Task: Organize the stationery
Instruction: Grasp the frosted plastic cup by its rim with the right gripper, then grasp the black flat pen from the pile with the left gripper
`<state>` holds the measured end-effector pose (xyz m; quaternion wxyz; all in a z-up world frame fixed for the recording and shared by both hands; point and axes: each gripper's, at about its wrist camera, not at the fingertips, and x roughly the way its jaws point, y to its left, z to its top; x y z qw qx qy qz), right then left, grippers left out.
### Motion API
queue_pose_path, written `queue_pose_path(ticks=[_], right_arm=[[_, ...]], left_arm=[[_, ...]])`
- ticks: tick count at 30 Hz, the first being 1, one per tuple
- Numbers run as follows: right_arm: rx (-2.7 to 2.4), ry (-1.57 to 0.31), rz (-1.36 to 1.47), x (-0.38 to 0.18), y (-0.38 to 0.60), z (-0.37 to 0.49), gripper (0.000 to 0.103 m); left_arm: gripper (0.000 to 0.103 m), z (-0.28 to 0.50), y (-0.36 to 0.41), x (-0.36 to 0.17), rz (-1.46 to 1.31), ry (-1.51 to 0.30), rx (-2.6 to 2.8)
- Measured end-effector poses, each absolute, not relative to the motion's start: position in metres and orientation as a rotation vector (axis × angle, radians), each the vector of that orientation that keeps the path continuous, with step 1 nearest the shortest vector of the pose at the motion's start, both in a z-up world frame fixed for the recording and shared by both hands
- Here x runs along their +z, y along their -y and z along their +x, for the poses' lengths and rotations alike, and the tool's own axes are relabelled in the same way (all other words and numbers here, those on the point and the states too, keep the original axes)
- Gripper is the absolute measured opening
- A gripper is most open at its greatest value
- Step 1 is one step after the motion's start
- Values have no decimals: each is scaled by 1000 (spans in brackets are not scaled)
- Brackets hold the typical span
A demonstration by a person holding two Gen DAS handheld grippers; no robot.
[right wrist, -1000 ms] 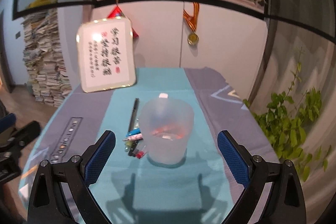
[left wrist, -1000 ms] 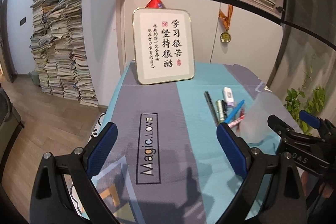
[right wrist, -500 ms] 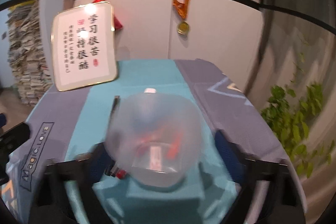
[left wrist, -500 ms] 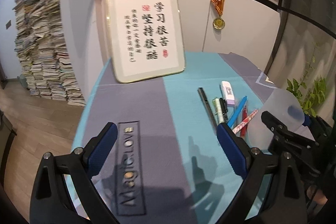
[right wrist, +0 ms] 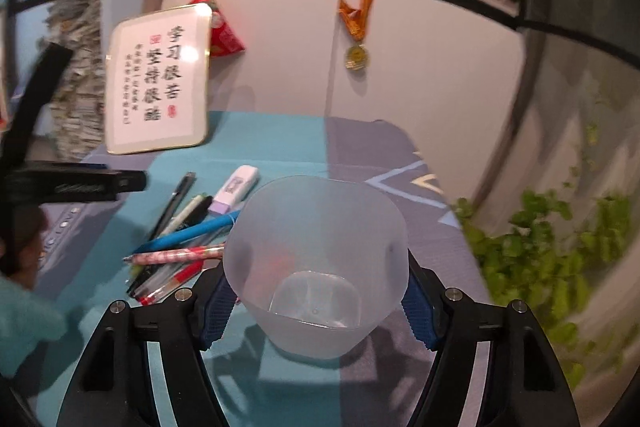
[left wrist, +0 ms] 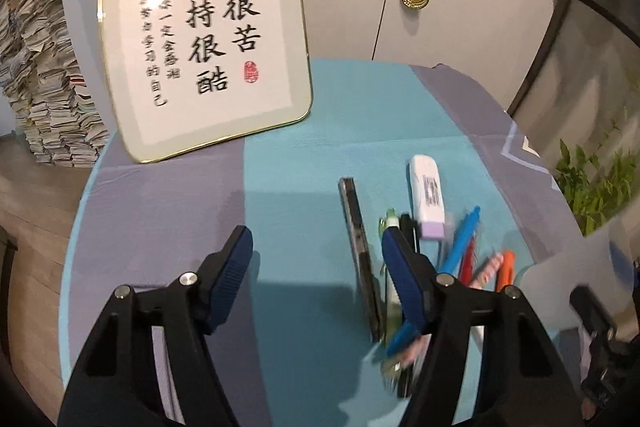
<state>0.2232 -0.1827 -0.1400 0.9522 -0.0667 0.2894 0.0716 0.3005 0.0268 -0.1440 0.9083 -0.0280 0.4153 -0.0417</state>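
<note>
Pens point(right wrist: 180, 239) lie heaped on the table point(right wrist: 280, 143) just left of the cup point(right wrist: 316, 267), which my right hand-held gripper point(right wrist: 316, 311) pinches steady for loading; my left hand-held gripper point(left wrist: 316, 267) hangs spread beside them.

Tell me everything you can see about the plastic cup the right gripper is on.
The plastic cup is frosted, translucent and looks like thin, soft plastic, with a wide rounded-square rim and a smaller clear base. It stands upright and looks empty. The right gripper has its blue pads pressed against both sides, so it is held. It sits over the tablecloth, just right of the pile of pens; whether its base touches the cloth is unclear.
</note>
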Motion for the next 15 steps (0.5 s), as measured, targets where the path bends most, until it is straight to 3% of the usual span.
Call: queue_pose_path(ticks=[15], right_arm=[[235,-528,-98,-152,198,235,73]], left_arm=[[65,353,8,-164,-15,-948,-37]])
